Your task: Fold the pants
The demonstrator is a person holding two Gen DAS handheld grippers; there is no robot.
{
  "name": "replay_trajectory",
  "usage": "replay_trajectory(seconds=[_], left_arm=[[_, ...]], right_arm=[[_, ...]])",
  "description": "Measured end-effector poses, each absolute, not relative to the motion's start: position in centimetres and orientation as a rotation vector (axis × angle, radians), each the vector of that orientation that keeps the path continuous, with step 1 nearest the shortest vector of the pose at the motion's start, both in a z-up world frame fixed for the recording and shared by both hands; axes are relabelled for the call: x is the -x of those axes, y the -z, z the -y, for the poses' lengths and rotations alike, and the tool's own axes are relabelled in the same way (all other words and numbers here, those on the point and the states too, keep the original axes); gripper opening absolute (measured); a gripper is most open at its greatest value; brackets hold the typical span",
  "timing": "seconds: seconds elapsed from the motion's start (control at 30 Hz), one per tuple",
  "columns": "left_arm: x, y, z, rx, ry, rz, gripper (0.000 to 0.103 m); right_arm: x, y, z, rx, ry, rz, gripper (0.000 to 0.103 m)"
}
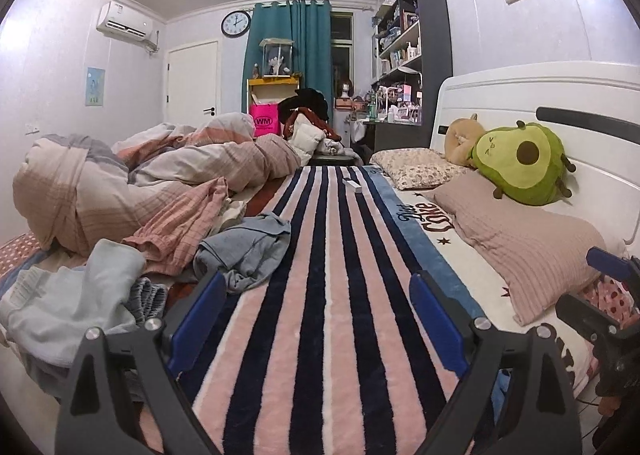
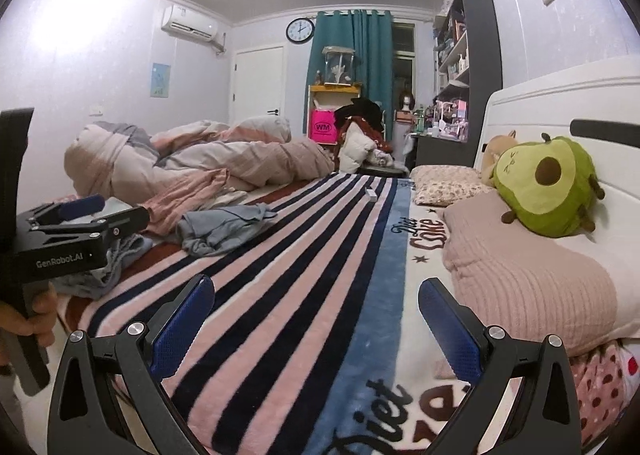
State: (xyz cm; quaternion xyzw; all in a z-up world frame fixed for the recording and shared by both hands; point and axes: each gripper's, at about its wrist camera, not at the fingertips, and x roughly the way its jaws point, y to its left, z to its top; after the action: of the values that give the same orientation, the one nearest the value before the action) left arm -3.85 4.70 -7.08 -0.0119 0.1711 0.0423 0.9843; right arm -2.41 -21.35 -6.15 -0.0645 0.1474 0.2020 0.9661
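A crumpled grey-blue garment [image 1: 244, 251], likely the pants, lies on the striped blanket [image 1: 320, 295] ahead and left of my left gripper [image 1: 318, 295], which is open and empty above the blanket. A pale blue garment [image 1: 68, 303] lies at the near left. In the right wrist view the grey-blue garment [image 2: 224, 231] lies ahead left. My right gripper [image 2: 316, 311] is open and empty over the blanket [image 2: 280, 275]. The left gripper's body [image 2: 68, 239] shows at the left, held by a hand.
A bunched pink-grey duvet [image 1: 140, 183] fills the bed's left side. Pillows [image 1: 516, 239] and an avocado plush [image 1: 524, 159] lie along the white headboard [image 1: 540, 91] on the right. A small white box [image 1: 352, 185] sits far on the blanket. Shelves and clutter stand beyond the bed.
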Motion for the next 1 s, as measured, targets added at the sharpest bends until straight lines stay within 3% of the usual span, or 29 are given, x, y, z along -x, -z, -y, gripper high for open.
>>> replay_trajectory(seconds=[1.0], left_arm=[[3.92,7.24,-4.1,0.035,-0.086,-0.338,0.091]], right_arm=[[1.76,6.33,21.66,0.104,-0.409,-0.324,0.102]])
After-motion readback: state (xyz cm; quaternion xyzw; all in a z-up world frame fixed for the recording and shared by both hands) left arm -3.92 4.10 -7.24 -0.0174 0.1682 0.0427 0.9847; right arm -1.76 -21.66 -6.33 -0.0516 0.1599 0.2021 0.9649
